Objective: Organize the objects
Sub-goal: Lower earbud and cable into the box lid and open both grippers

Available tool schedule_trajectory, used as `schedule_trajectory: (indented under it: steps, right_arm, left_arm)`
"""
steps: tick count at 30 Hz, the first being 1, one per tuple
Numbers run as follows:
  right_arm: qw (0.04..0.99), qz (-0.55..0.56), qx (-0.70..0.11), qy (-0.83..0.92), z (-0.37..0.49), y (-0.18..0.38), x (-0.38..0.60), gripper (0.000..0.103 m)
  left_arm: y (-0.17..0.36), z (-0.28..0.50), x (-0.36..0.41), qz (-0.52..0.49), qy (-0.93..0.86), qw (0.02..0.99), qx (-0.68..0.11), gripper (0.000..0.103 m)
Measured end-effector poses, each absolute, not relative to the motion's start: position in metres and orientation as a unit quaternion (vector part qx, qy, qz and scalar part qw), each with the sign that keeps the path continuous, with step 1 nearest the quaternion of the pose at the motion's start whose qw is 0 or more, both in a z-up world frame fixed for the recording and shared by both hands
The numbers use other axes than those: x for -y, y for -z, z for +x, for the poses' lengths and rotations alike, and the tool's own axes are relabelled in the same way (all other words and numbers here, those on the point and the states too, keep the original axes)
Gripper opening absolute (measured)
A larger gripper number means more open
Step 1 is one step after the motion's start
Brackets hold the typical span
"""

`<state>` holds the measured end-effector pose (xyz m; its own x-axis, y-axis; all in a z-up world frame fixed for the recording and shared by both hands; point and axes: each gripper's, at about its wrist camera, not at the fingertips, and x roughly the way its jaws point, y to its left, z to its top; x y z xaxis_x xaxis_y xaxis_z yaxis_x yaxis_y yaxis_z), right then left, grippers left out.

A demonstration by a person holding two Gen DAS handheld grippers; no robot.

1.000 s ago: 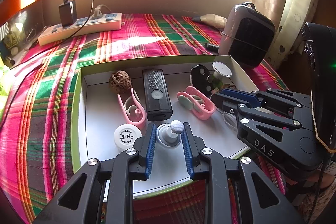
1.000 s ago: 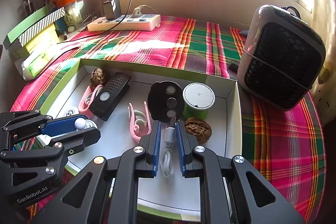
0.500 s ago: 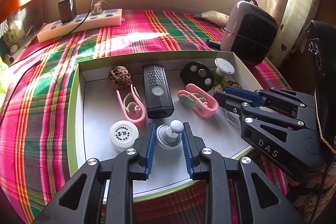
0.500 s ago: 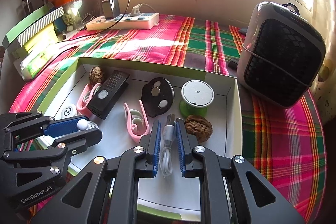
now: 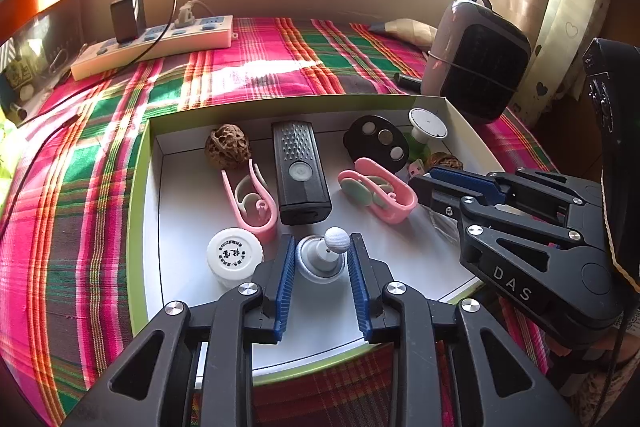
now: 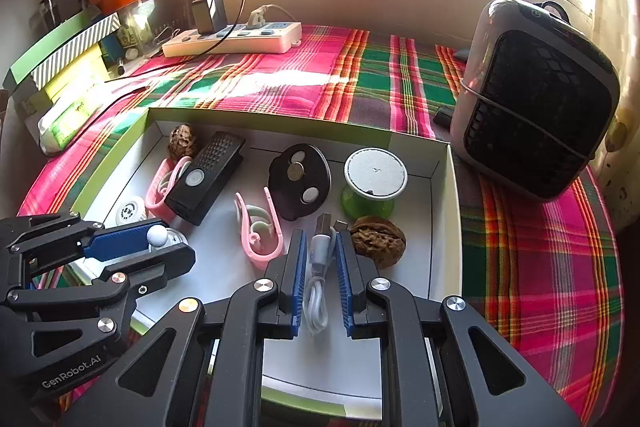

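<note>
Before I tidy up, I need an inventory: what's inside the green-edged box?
The box holds two walnuts, two pink clips, a black remote, a black oval disc, a green spool, a white cap, a knobbed gadget, and a white cable, partly hidden.
</note>
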<state>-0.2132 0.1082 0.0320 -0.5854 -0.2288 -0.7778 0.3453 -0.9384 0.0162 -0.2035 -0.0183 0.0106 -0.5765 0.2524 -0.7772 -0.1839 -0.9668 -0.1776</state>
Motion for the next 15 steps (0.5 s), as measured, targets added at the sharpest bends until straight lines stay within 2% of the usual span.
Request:
schedule_trajectory:
  steps: [7, 15]
  right_arm:
    - [0.161, 0.428, -0.069, 0.887, -0.2116, -0.0315, -0.107, 0.016]
    - [0.16, 0.423, -0.061, 0.89, -0.2059, -0.0344, -0.1089, 0.025]
  left_arm:
    - [-0.011, -0.203, 0.0185, -0.445, -0.887, 0.119, 0.041, 0.031]
    - [-0.0133, -0.1994, 0.0198, -0.448, -0.886, 0.109, 0.044, 0.037]
